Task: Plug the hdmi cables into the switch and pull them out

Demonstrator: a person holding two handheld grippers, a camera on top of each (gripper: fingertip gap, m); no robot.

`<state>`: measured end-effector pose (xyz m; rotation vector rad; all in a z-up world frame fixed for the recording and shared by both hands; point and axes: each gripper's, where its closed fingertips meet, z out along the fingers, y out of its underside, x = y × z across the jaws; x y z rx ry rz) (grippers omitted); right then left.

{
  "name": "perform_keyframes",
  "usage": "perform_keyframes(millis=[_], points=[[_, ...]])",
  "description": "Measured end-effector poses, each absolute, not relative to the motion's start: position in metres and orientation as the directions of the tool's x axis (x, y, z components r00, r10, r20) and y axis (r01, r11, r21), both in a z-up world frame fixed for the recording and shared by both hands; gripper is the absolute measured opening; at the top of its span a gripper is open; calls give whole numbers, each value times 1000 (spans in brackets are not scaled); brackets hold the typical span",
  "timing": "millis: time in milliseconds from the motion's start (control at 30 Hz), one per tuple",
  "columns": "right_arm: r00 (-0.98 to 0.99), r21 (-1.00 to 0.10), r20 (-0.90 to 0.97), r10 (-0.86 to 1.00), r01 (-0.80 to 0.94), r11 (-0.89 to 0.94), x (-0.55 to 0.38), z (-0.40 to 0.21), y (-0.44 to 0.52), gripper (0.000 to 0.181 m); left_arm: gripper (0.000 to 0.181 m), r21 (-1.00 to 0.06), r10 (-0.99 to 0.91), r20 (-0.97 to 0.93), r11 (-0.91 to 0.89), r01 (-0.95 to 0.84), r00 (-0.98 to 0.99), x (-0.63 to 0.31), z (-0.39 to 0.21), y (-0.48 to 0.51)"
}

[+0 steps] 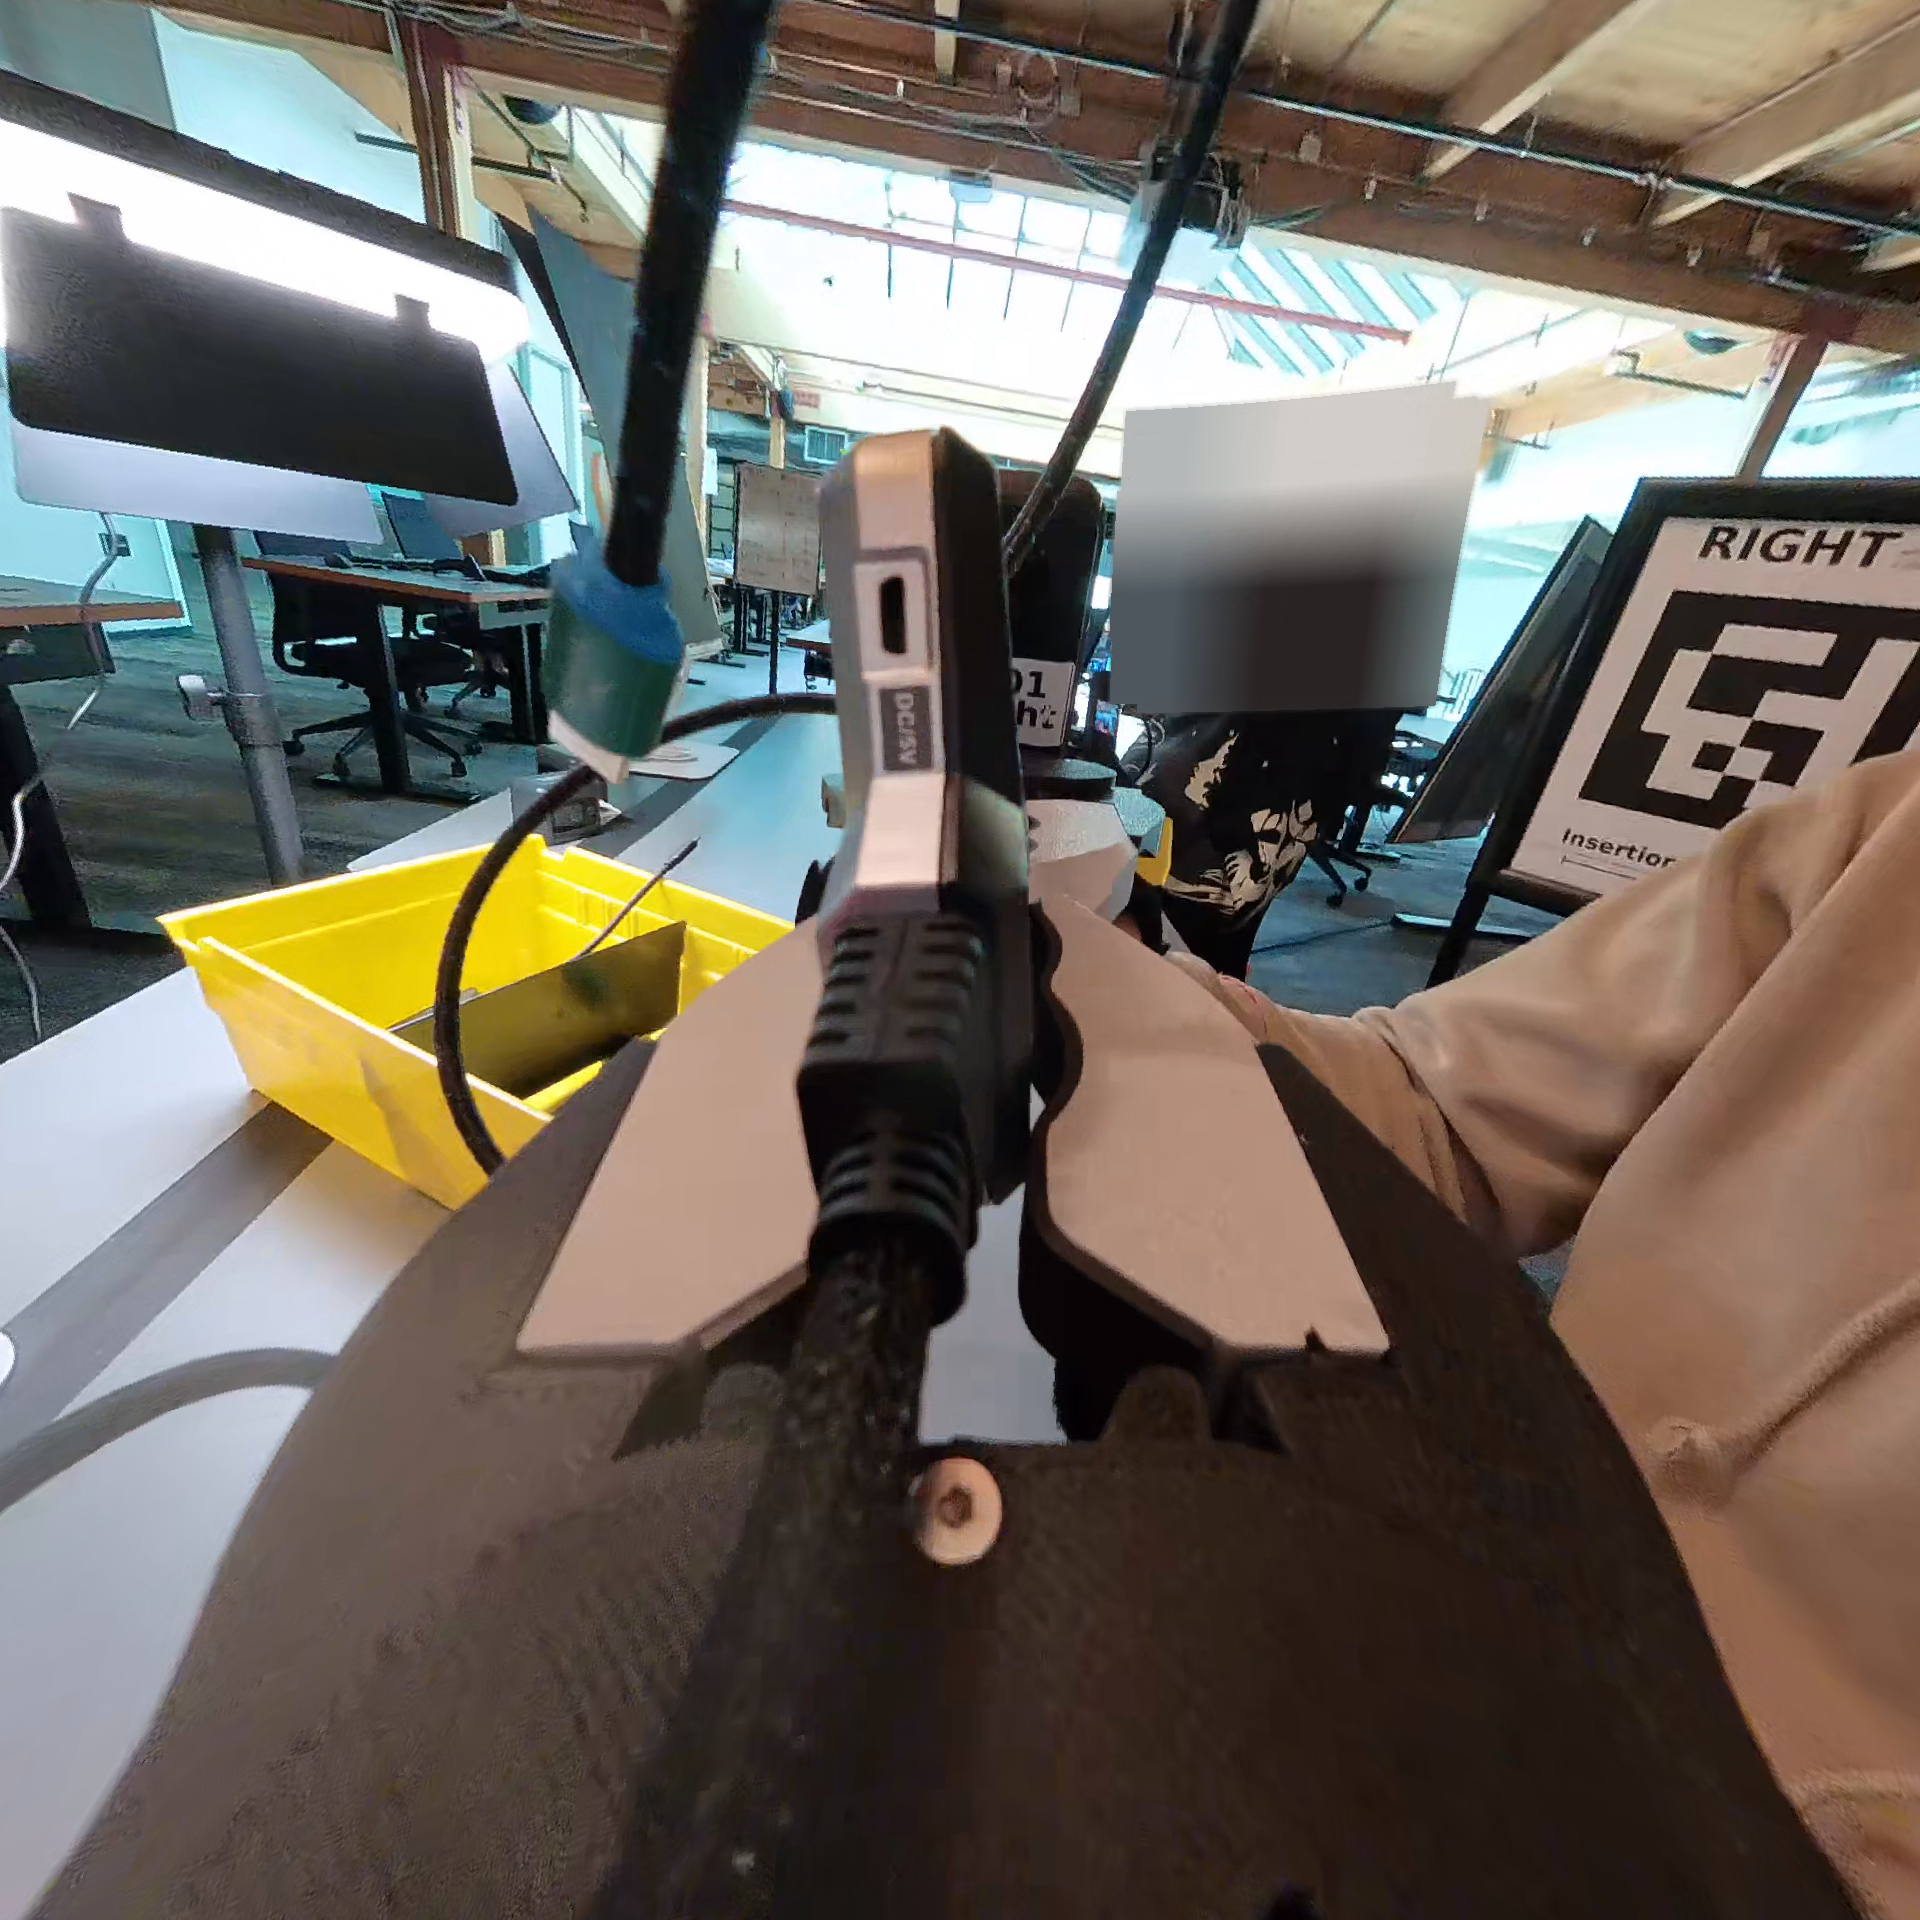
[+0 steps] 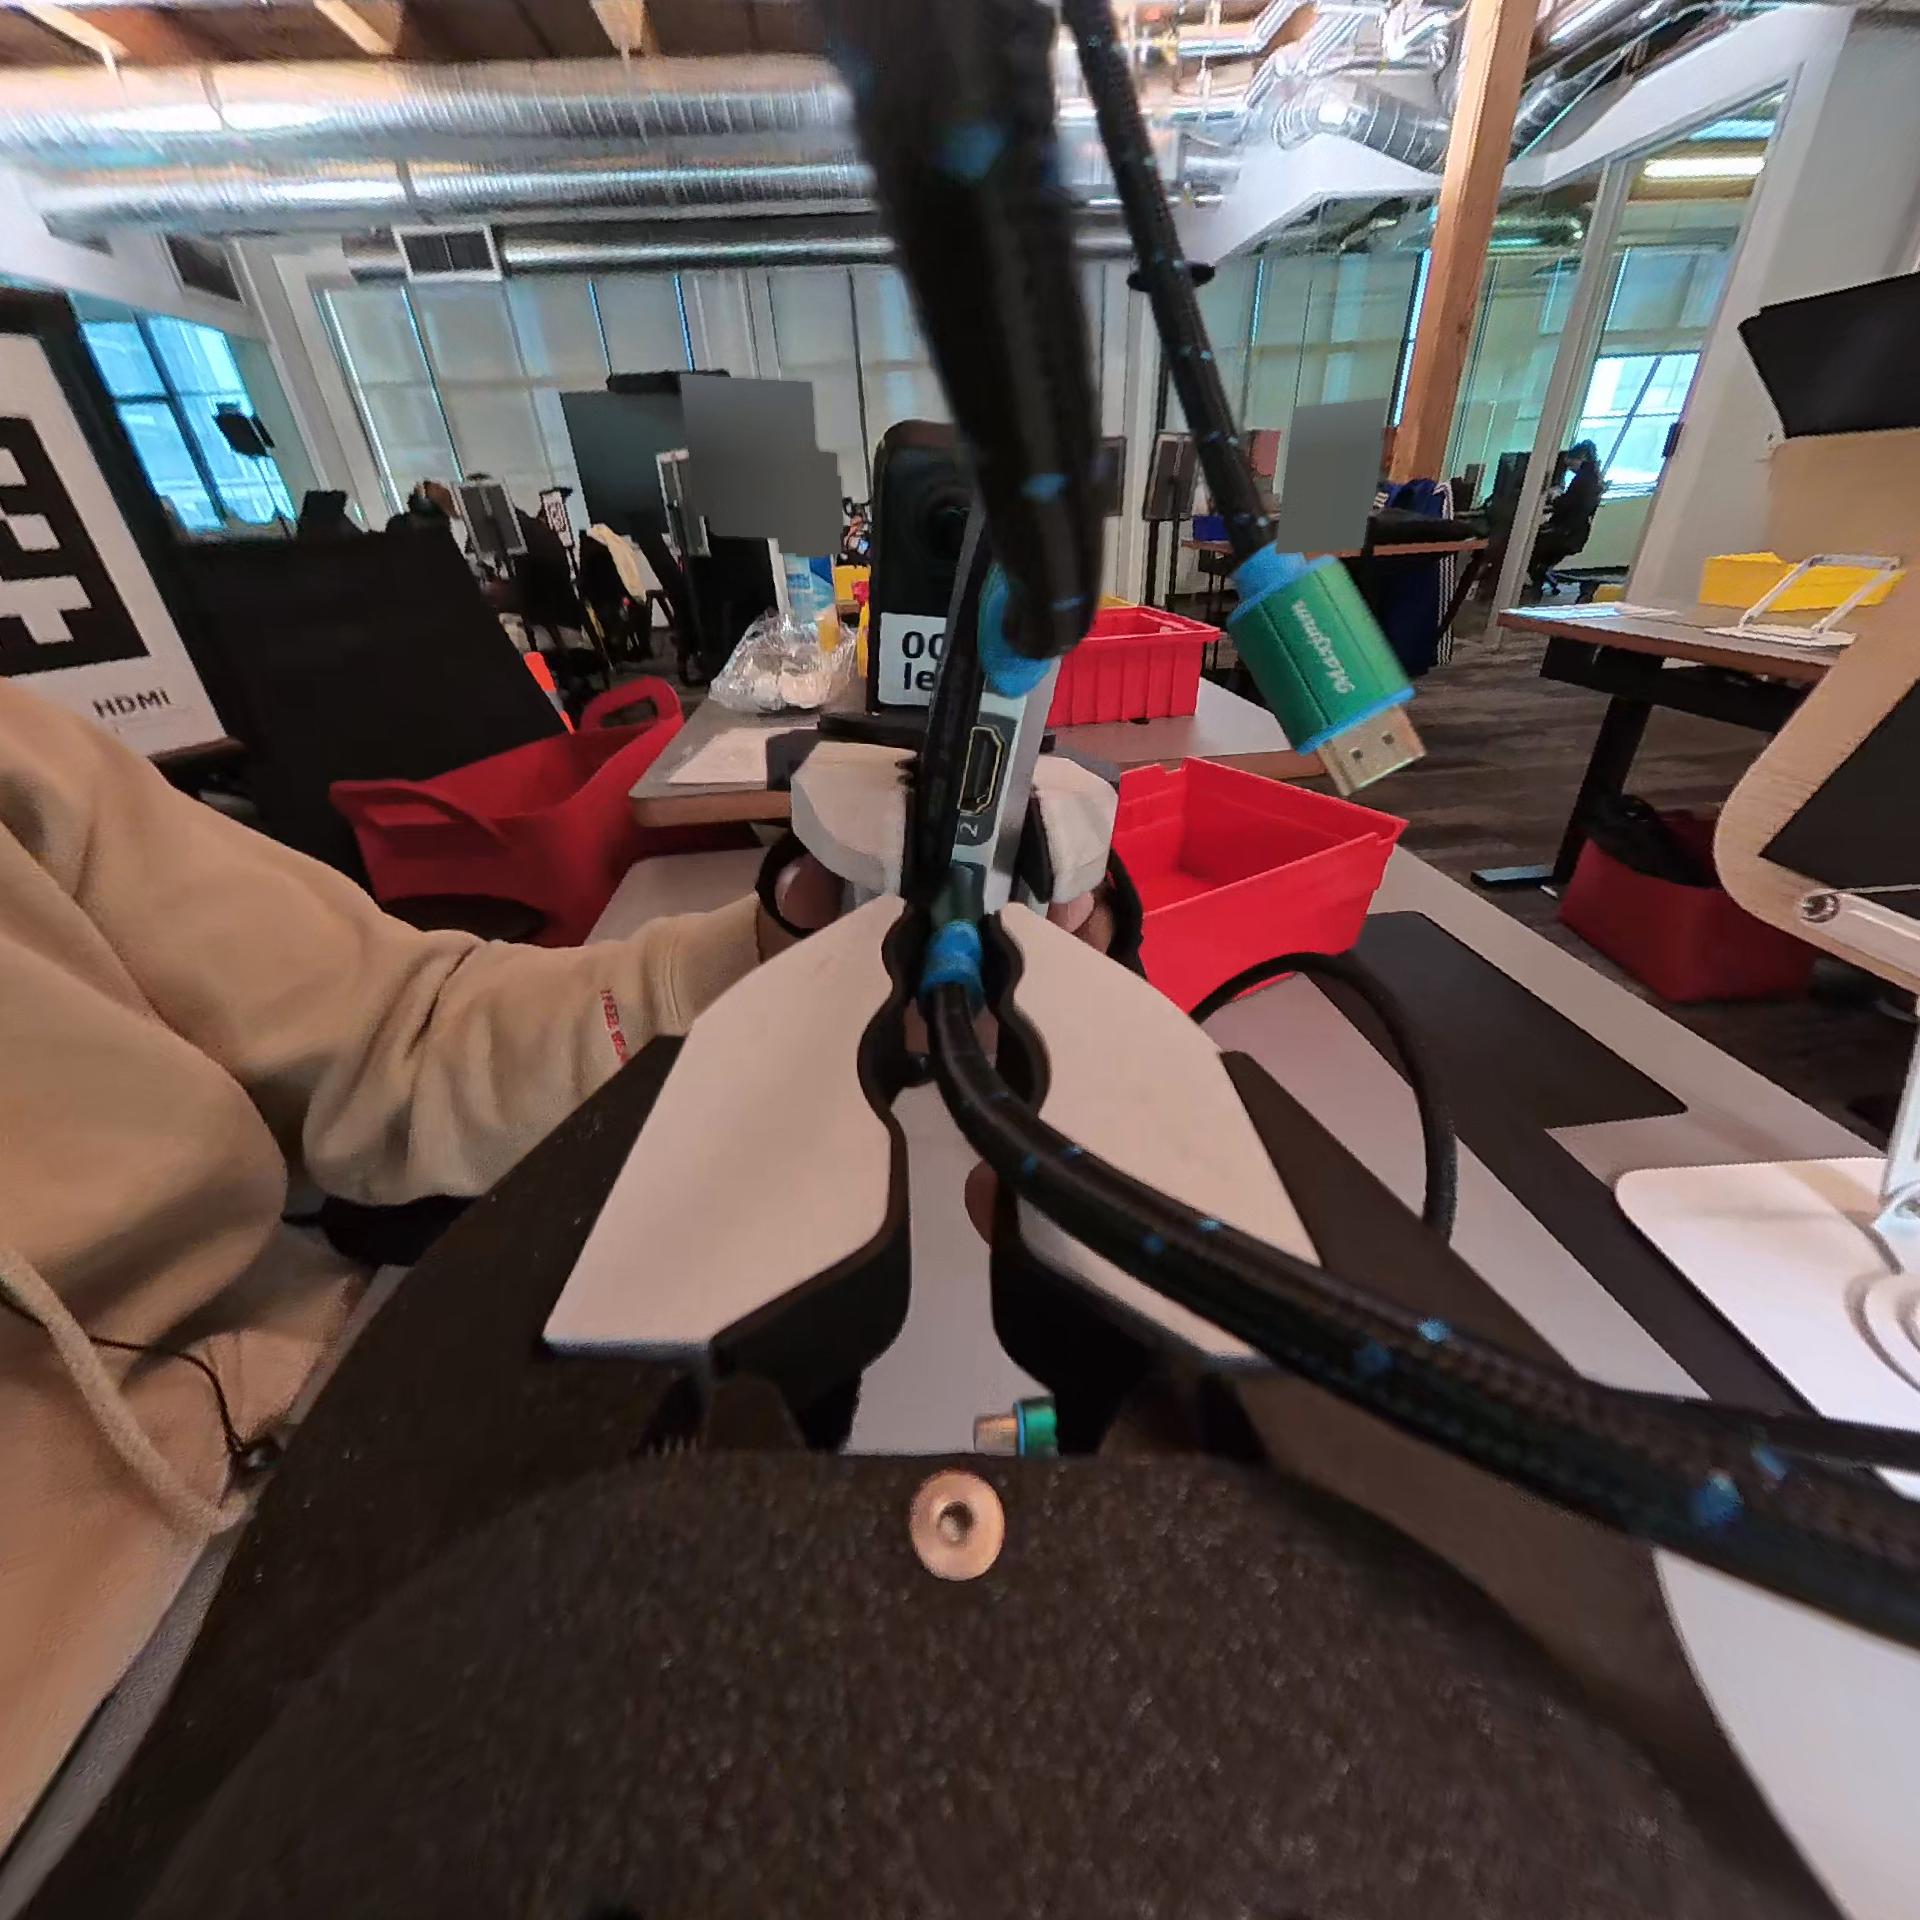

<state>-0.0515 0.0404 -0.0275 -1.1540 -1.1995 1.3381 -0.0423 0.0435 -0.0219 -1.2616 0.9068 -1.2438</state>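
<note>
1. Two handheld grippers met at one HDMI switch (image 1: pixel 914 665), held up off the bench (image 1: pixel 156 1143) between them.
2. Left gripper (image 1: pixel 925 997): fingers (image 1: pixel 686 1143) closed narrow on the switch's lower end, where a black plug (image 1: pixel 894 1049) w/ braided cable sat in the switch.
3. Left wrist view: switch stood roughly upright, silver edge toward cam, one open port visible on that edge.
4. Right gripper (image 2: pixel 951 987): fingers (image 2: pixel 748 1132) clamped on a blue-collared plug (image 2: pixel 951 961) seated at the switch's (image 2: pixel 982 800) near end; its black cable w/ blue flecks ran off to lower right.
5. Right wrist view: one empty port on the switch edge above that plug; a second blue-collared connector (image 2: pixel 1013 655) sat at the top end.
6. A loose green plug (image 2: pixel 1325 675) w/ gold tip hung free in the air, apart from the switch, to its right; same plug (image 1: pixel 613 665) seen left of the switch in left wrist view.
7. Background: yellow bin (image 1: pixel 416 997) on bench; red bin (image 2: pixel 1247 862) beyond the switch; beige sleeve (image 2: pixel 364 987) of the person.
</note>
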Motion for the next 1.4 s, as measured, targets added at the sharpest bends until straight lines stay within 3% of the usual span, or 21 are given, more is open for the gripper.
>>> perform_keyframes(millis=[800, 900, 967, 1067, 1167, 1400], points=[[-173, -980, 34, 984, -197, 0, -26, -21, 47, 11, 24, -974, -967, 98, -44, 224, 235, -21, -14, 48], [-128, -843, -46, 991, -527, -107, 72, 21, 85, 11, 24, -860, -945, 164, 3, 510, 282, -119, 35, 57], [122, -926, 14, 992, -373, 59, 93, 12, 100, 11, 24, -925, -933, 92, 48, 376, 347, -134, 36, 50], [242, -963, 34, 970, -250, 97, 87, 17, 111, 11, 24, -975, -919, 66, 23, 221, 388, -112, 22, 56], [354, -996, 26, 935, -70, 54, 88, -1, 125, 11, 24, -992, -905, 94, -47, 121, 415, -101, 0, 66], [460, -942, -227, 858, 119, -313, 93, -61, 152, 12, 24, -970, -866, 244, -226, 95, 437, -97, -24, 81]])
